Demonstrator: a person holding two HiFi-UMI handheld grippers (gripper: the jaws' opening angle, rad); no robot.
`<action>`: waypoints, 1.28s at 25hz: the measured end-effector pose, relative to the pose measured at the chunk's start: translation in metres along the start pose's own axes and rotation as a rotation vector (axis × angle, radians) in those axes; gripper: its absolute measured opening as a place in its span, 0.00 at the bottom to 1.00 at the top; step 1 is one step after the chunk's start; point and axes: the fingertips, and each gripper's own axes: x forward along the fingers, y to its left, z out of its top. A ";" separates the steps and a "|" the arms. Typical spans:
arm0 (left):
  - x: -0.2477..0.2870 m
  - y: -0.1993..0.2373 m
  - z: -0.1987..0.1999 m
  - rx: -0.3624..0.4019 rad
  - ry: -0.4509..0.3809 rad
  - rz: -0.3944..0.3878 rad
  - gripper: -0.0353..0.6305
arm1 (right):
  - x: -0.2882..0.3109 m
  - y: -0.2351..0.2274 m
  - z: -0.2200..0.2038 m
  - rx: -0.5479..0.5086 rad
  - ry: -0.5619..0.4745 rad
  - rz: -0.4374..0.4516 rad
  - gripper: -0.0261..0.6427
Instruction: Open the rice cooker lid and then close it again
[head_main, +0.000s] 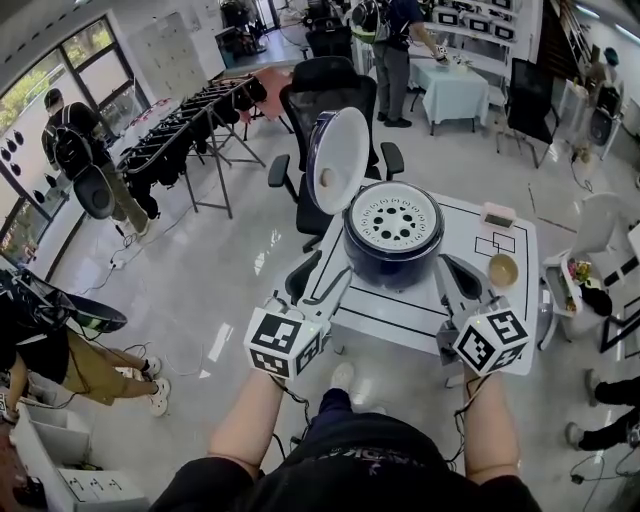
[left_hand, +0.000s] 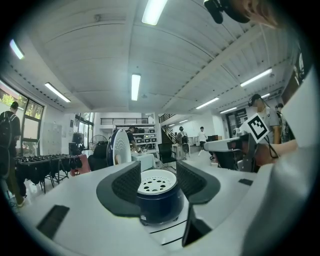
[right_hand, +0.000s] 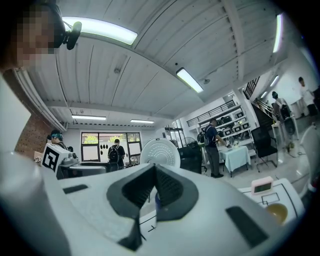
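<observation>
A dark blue rice cooker stands on the white table. Its lid is raised upright at the back left, showing the perforated white inner plate. In the left gripper view the rice cooker sits framed between the jaws, some way off, with the lid standing to its left. My left gripper is open and empty, short of the cooker's front left. My right gripper is shut on nothing, at the cooker's front right. The right gripper view shows the lid above the closed jaws.
A pink timer and a small bowl sit on the table's right side. A black office chair stands behind the table. A rack of dark items and several people fill the room's left and back.
</observation>
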 end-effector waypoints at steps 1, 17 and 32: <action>-0.001 0.000 0.000 0.001 0.000 0.002 0.39 | 0.000 0.001 0.000 0.001 0.001 0.001 0.04; -0.008 0.012 -0.002 -0.021 0.004 0.031 0.39 | 0.003 0.005 -0.006 0.015 0.004 0.011 0.04; 0.001 0.055 -0.001 -0.063 -0.006 0.080 0.38 | 0.041 0.000 -0.007 0.023 0.021 0.024 0.04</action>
